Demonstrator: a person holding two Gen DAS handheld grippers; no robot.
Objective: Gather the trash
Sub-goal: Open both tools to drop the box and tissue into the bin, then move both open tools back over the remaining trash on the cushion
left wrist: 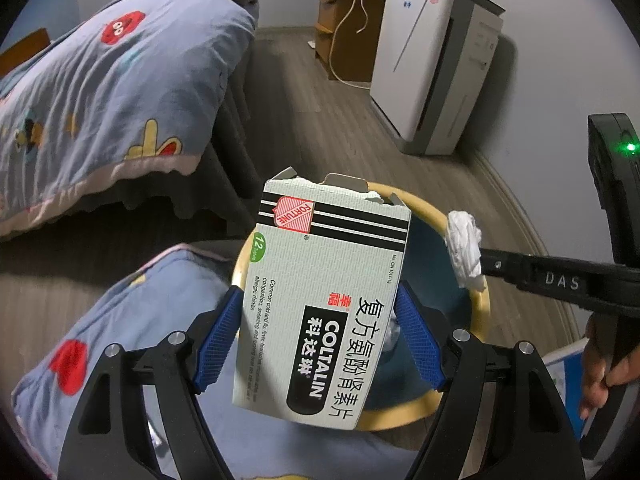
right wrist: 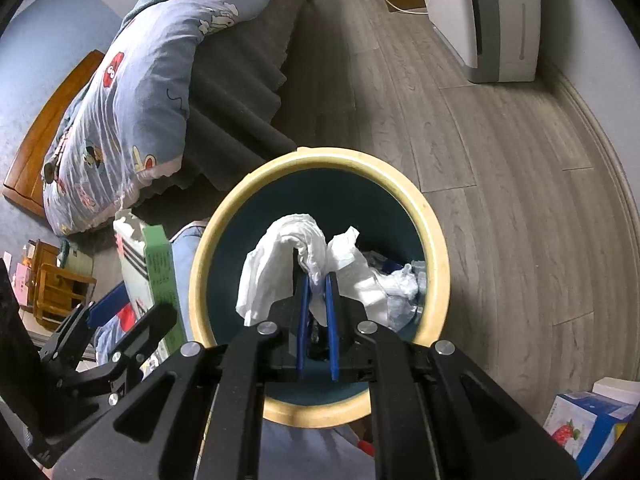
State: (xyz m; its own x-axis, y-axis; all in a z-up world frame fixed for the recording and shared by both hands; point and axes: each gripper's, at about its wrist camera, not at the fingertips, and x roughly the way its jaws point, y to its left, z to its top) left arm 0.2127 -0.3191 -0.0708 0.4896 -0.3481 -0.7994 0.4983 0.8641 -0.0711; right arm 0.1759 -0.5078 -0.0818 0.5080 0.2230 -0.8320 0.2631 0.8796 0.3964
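My left gripper point(left wrist: 320, 308) is shut on a torn white medicine box point(left wrist: 324, 300) marked COLTALIN and holds it over the near-left rim of the round bin point(left wrist: 482, 308). The box also shows in the right wrist view point(right wrist: 156, 276), left of the bin. My right gripper point(right wrist: 318, 276) is shut on a crumpled white tissue point(right wrist: 280, 256) and holds it over the open mouth of the bin point(right wrist: 434, 248), which has a cream rim and dark blue inside. Crumpled paper trash point(right wrist: 400, 284) lies at the bottom. The tissue point(left wrist: 464, 248) shows above the bin's right rim.
A bed with a blue cartoon quilt point(left wrist: 108, 92) stands to the left, with more quilt point(left wrist: 112, 340) beside the bin. A white air purifier point(left wrist: 432, 68) and wooden cabinet point(left wrist: 344, 28) stand by the far wall. A printed carton point(right wrist: 588, 424) sits at lower right.
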